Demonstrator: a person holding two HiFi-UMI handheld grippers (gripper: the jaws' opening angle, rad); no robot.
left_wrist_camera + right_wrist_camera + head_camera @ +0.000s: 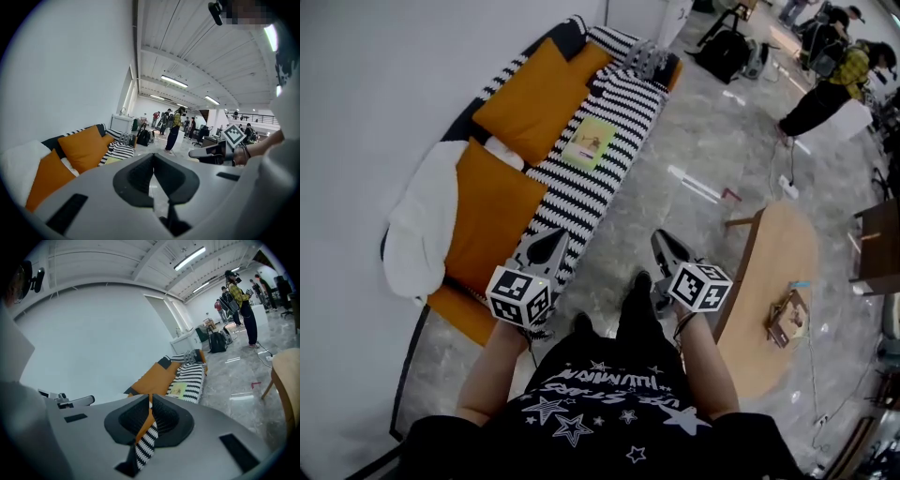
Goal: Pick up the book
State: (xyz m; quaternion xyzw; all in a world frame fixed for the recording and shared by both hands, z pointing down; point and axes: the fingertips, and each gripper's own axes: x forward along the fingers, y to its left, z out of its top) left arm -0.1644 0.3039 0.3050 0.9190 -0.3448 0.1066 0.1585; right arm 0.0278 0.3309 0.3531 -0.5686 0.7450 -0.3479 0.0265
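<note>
Both the left gripper (547, 242) and right gripper (667, 244) have jaws pressed together, empty, by the sofa's (609, 183) near end. The book (589, 142) lies flat mid-seat, its cover too small to read. Bare floor (698, 141) runs along the sofa's front edge.

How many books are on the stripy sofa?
1. The book lies flat on the striped seat of the sofa, toward its far end, beside an orange cushion. Another could be hidden under the white blanket.
</note>
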